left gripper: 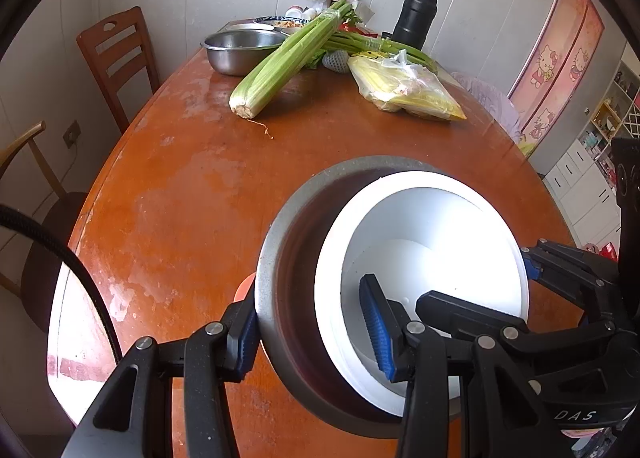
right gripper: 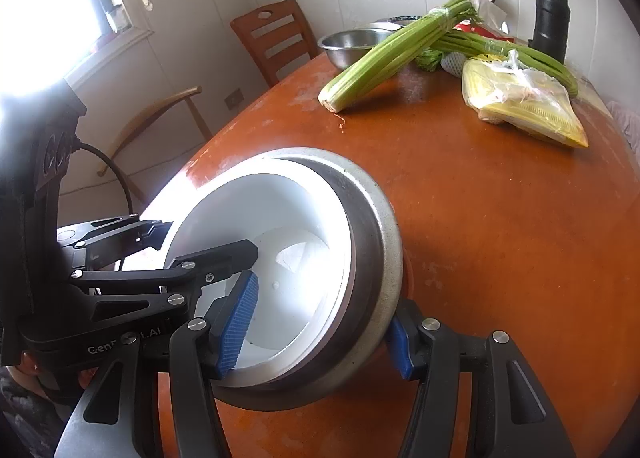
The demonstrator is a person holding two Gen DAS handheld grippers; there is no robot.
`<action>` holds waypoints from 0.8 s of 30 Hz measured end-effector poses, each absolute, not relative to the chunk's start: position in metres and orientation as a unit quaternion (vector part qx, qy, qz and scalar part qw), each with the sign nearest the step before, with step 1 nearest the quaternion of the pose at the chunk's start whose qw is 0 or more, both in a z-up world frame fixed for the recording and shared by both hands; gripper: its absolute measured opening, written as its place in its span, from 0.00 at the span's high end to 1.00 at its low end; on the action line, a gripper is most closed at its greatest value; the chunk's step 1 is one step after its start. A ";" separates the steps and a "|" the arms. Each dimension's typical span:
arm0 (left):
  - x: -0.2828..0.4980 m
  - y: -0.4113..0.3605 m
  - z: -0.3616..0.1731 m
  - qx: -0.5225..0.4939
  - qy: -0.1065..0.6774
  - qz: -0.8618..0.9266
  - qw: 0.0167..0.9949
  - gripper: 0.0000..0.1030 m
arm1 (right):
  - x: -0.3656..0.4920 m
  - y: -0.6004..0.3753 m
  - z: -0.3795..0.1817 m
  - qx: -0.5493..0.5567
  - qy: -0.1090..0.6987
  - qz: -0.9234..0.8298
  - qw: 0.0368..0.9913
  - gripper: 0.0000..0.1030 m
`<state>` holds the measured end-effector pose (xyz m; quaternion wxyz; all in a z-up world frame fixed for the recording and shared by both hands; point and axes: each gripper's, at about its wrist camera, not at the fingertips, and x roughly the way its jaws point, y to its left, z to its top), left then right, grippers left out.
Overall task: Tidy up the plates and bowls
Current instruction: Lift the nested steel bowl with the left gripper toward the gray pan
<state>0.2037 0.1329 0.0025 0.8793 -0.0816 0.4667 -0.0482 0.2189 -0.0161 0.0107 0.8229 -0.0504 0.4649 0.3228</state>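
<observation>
A steel bowl with a white bowl nested inside it sits tilted over the orange table. My left gripper straddles the stack's near-left rim, one pad outside the steel wall, one inside the white bowl. My right gripper straddles the opposite rim of the steel bowl and white bowl the same way. Both look clamped on the rim. Each gripper shows in the other's view.
At the table's far end lie a celery bunch, a steel basin, bagged yellow corn, a black flask and dishes. Wooden chairs stand left of the table.
</observation>
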 end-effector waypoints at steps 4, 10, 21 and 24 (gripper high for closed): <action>0.204 0.132 0.000 -0.076 0.468 -0.043 0.879 0.56 | 0.221 -0.015 0.007 -0.049 0.467 0.324 0.821 0.40; 0.205 0.132 -0.005 -0.072 0.471 -0.040 0.878 0.56 | 0.221 -0.013 0.003 -0.055 0.469 0.320 0.821 0.40; 0.205 0.131 -0.007 -0.062 0.468 -0.033 0.881 0.56 | 0.217 -0.010 0.003 -0.073 0.457 0.310 0.831 0.41; 0.204 0.131 -0.008 -0.059 0.467 -0.032 0.882 0.56 | 0.216 -0.010 0.001 -0.079 0.456 0.304 0.832 0.41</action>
